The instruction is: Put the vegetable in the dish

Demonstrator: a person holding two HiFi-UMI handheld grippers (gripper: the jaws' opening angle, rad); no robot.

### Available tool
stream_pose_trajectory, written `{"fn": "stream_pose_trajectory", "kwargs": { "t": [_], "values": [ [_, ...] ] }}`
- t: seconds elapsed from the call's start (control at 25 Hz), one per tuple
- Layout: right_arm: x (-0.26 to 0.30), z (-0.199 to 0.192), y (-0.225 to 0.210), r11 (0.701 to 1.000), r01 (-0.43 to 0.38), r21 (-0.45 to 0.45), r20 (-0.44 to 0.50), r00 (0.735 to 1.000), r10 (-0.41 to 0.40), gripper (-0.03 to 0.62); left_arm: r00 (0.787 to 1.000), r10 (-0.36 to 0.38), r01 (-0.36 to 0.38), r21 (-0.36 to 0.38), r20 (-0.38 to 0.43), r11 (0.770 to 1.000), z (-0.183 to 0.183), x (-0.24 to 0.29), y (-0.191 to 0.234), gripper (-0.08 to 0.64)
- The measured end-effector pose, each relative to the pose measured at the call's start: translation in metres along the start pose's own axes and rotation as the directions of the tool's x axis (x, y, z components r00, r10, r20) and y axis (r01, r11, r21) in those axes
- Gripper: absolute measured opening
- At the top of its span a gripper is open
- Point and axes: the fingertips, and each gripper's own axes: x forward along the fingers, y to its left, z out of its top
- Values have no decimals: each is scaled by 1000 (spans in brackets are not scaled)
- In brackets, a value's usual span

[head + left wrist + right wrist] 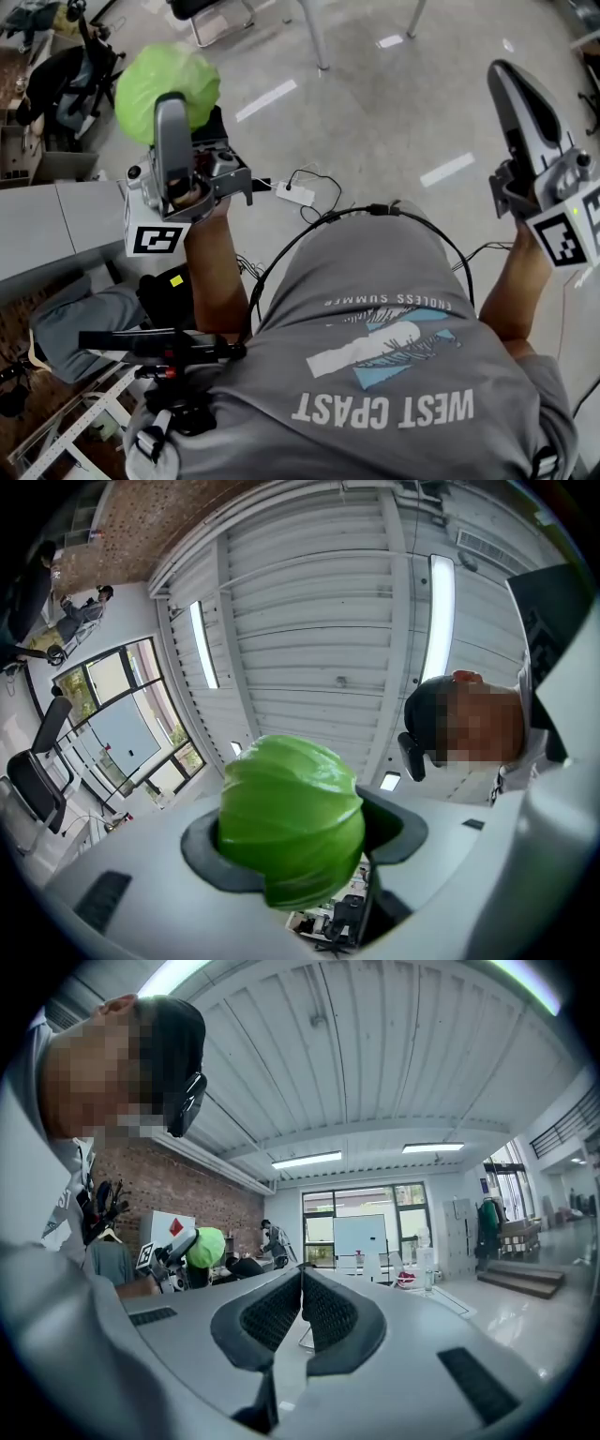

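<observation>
Green, tightly leaved and nearly round, the vegetable (a small cabbage head, by its look) sits between the dark pads of the left gripper. The pads are clamped on its two flanks and stand apart only by the width of the head. Having no marked long axis, it needs no particular turning before release. On the right gripper the ribbed pads meet face to face with nothing between them.

Both tools are held raised before the person's grey T-shirt, left and right well apart, with the floor far below. The left gripper view looks onto the ceiling, so those jaws point upward and the load rides on top.

No view shows the dish, so its direction from the fingers cannot be told. The carrying hand is plainly the left. The coming move probably calls for tipping those jaws downward and lowering them over the dish before the pads part, while the right hand stays free to steady it.
</observation>
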Motion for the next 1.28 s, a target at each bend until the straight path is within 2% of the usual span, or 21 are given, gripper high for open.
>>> {"fn": "stream_pose_trajectory", "kwargs": {
  "t": [0.12,0.32,0.56,0.8,0.92,1.08,1.28],
  "values": [
    [6,-1,5,1000,1,-11,-8,1000,-2,8,1000,8,-8,-7,11,1000,4,-7,9,281],
    [11,-1,-15,1000,4,-4,-16,1000,-4,8,1000,16,-16,-6,8,1000,-4,5,16,281],
    [12,17,-35,999,-33,-12,-18,999,33,8,999,39,-39,5,21,999,-7,29,12,281],
    [7,-16,-123,997,-69,29,-5,998,69,8,997,76,-76,63,-3,995,-71,72,23,281],
    [3,-15,-159,996,-86,23,-12,996,86,8,996,86,-87,64,5,994,-98,98,20,281],
    [0,-18,-198,991,-109,75,-4,994,110,8,994,108,-106,78,-22,991,-121,131,11,281],
    [-15,-21,-228,989,-117,87,-14,993,118,8,996,94,-93,31,-4,995,-145,159,-1,281]
  ]
}}
